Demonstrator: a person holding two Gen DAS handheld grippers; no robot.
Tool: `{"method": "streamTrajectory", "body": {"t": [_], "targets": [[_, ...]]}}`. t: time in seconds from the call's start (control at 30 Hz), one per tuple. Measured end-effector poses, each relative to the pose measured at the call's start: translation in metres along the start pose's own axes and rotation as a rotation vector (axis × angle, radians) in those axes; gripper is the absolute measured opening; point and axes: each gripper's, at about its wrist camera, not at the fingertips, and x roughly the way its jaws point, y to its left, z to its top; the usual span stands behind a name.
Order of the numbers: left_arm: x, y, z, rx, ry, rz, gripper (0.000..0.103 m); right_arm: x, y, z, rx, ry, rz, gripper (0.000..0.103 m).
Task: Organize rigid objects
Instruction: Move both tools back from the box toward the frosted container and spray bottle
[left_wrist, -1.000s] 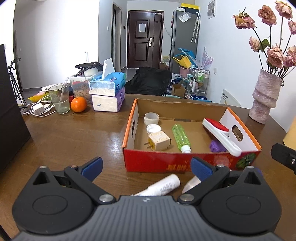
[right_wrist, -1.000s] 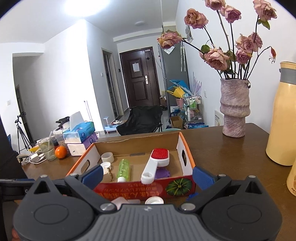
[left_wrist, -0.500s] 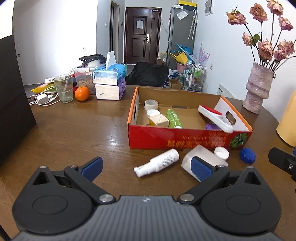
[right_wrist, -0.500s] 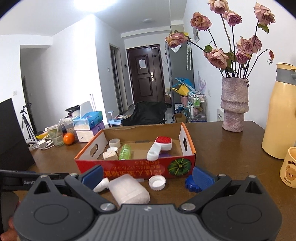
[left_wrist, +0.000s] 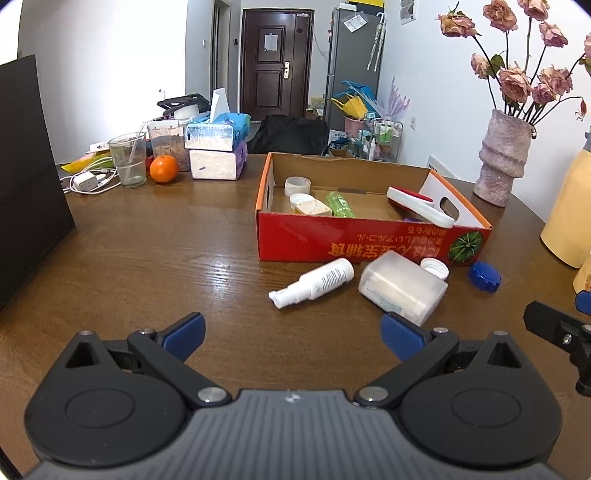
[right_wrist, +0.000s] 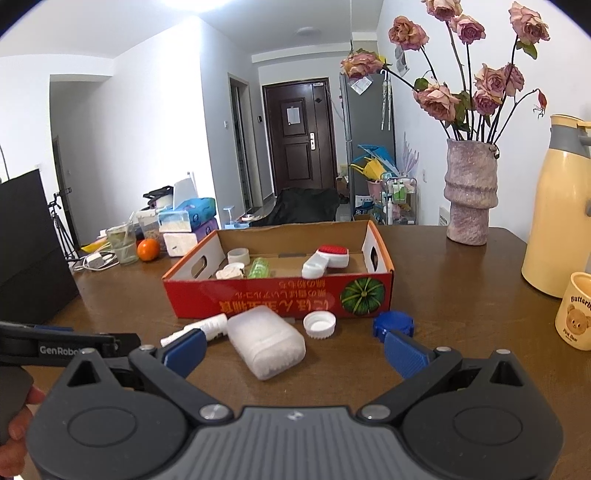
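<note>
We held both tongs, left (left_wrist: 291, 334) and right (right_wrist: 293, 349), spread wide above the table (left_wrist: 147, 266), gripping nothing, short of the red box (left_wrist: 354, 245).

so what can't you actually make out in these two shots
- Purple item in the red cardboard box: left wrist view, only a sliver shows behind the box's front wall and under the lint brush.
- Mug: right wrist view, cut off by the right edge, lettering incomplete.
- Spray bottle: right wrist view, partly hidden by the right tongs' finger.
</note>
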Motion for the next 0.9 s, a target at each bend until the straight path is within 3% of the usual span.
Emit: {"method": "streamTrajectory", "body": {"t": [0.9], "targets": [[0.013,0.009,-0.012,0.013,0.035,-0.005,0.103,0.013,0.012,-0.011,-0.039,0.05,0.02,0.103]]}}
